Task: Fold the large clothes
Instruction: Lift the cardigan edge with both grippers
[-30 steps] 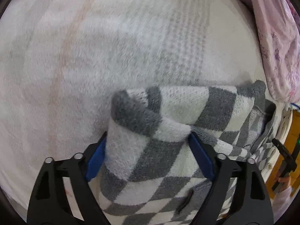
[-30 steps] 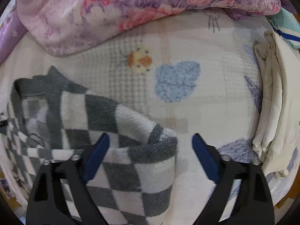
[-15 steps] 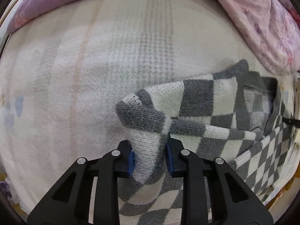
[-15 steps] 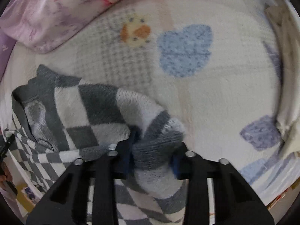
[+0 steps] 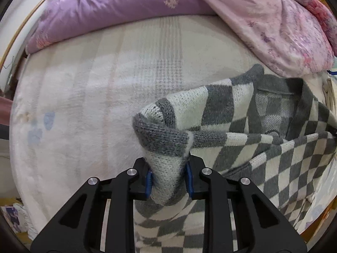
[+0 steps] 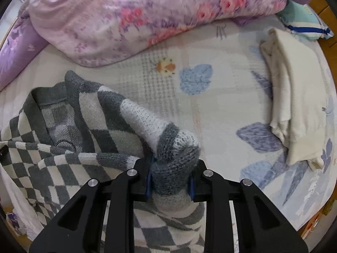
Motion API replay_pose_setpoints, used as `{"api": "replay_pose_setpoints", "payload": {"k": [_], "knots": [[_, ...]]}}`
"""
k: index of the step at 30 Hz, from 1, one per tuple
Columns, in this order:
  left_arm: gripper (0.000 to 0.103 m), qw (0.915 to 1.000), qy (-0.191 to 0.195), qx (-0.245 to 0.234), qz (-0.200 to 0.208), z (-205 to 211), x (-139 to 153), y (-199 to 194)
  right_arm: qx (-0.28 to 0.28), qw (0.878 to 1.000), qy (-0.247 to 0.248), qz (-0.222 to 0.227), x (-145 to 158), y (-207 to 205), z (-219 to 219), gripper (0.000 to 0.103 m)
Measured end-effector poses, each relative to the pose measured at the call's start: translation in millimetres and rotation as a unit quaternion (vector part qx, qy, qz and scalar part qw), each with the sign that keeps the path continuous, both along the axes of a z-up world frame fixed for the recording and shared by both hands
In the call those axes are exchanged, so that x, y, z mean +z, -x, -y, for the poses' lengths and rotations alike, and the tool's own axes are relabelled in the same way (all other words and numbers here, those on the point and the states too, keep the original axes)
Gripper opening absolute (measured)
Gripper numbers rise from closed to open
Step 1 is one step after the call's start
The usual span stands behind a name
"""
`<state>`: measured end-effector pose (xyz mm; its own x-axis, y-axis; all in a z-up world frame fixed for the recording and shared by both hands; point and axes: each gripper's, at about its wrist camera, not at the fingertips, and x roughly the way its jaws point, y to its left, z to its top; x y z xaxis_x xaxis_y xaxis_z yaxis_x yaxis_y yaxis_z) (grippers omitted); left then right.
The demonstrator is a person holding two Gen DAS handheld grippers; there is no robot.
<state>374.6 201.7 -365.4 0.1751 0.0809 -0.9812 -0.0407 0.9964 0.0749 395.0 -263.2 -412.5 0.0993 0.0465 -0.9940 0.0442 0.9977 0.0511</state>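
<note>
Grey-and-white checked sweater [image 5: 242, 113] hangs crosswise between left gripper [image 5: 168, 179] and right gripper [image 6: 169, 182], fingers clenched on its corners, right ones closing.

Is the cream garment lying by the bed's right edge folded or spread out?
Folded. In the right wrist view the cream ribbed knit garment lies as a compact stack with layered edges showing along its left side.

The knitted sweater [image 5: 273, 139] is checked in grey and cream diamonds, with solid grey trim at collar and cuffs. The fleecy bed blanket [image 6: 210, 109] is white with blue leaf prints and 1 small orange motif. Far off, a quilt [image 6: 147, 10] is pink with rose flowers; another [image 5: 118, 10] is plain purple. At right lies a cream folded garment [image 6: 294, 97]. Both black grippers [image 5: 168, 179] [image 6: 169, 182] carry blue pads.
</note>
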Motion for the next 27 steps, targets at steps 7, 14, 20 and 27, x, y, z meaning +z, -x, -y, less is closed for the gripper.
{"api": "replay_pose_setpoints", "payload": {"k": [7,14,20,27], "knots": [[0.023,0.9979,-0.044,-0.031,0.035,23.5,34.5,36.5,-0.003,0.998,0.016,0.053,50.2,28.6,-8.0,0.023],[0.023,0.9967,-0.040,-0.031,0.064,28.9,65.5,73.9,-0.001,0.995,0.028,0.097,89.9,74.8,-7.9,0.023],[0.023,0.9949,-0.040,-0.033,0.086,32.3,87.2,112.2,-0.020,0.992,0.026,0.118,113.4,117.3,-4.3,0.023],[0.023,0.9938,-0.023,-0.020,0.107,30.3,106.2,157.9,-0.020,0.990,0.032,0.139,134.9,163.4,-4.0,0.023]]}}
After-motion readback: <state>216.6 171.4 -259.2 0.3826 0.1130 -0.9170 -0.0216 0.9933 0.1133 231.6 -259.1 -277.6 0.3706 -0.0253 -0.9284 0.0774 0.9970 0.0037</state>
